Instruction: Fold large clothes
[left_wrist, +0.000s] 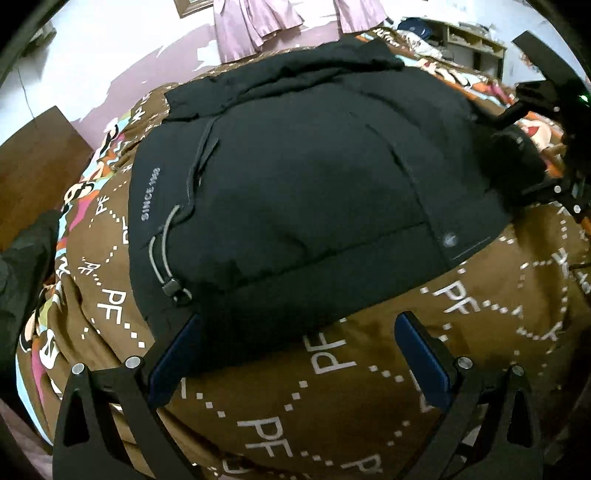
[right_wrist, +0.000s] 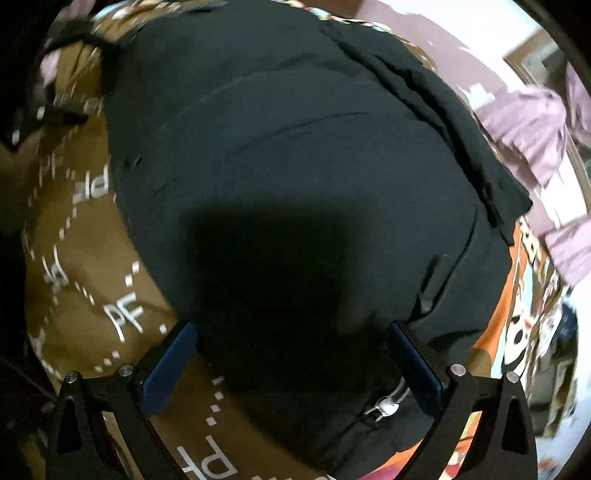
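Note:
A black padded jacket (left_wrist: 295, 192) lies folded into a block on a brown bedspread (left_wrist: 332, 406) printed with white "PF" letters. It carries "SINCE 1985" lettering and a grey drawcord with a toggle (left_wrist: 173, 288) at its left edge. My left gripper (left_wrist: 299, 325) is open and empty, hovering at the jacket's near hem. My right gripper (right_wrist: 291, 332) is open and empty just above the jacket (right_wrist: 295, 166), casting a dark shadow on it. The right gripper also shows in the left wrist view (left_wrist: 546, 147), at the jacket's right side.
The bedspread (right_wrist: 74, 266) has a colourful cartoon border (right_wrist: 517, 332). Lilac clothes (left_wrist: 255, 26) hang on the wall behind the bed. A brown wooden cabinet (left_wrist: 33, 166) stands at left, with dark cloth (left_wrist: 22, 266) below it. Shelves (left_wrist: 472, 44) stand at back right.

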